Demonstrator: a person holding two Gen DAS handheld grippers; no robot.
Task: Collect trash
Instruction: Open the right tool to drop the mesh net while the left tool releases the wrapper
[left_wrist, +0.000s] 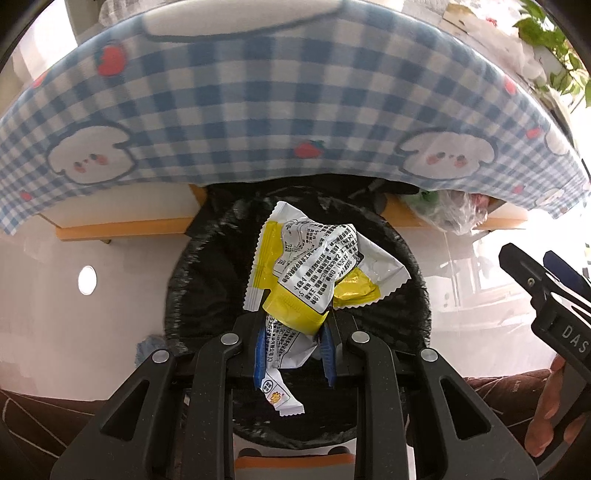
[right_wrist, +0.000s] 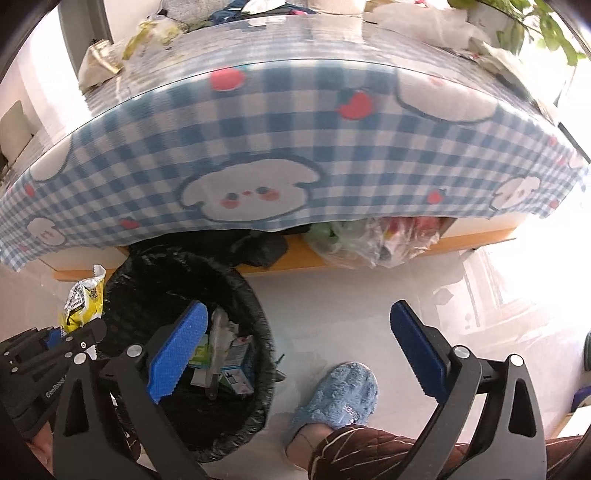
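My left gripper (left_wrist: 294, 341) is shut on a crumpled yellow and white snack wrapper (left_wrist: 314, 269) and hangs right above the round bin with a black liner (left_wrist: 413, 280). In the right wrist view the same wrapper (right_wrist: 83, 302) shows at the far left beside the bin (right_wrist: 255, 306), still pinched by the left gripper (right_wrist: 55, 338). Cartons and crumpled paper (right_wrist: 232, 362) lie inside the bin. My right gripper (right_wrist: 295, 347) stands wide open with nothing between its blue pads (right_wrist: 177, 347), partly over the bin's right side and the floor.
A table with a blue checked cloth (right_wrist: 277, 147) overhangs the bin from behind; trash and bags (right_wrist: 110, 55) lie on its top. Plastic bags (right_wrist: 376, 240) sit on a shelf under it. A foot in a blue slipper (right_wrist: 340, 395) stands on the white floor right of the bin.
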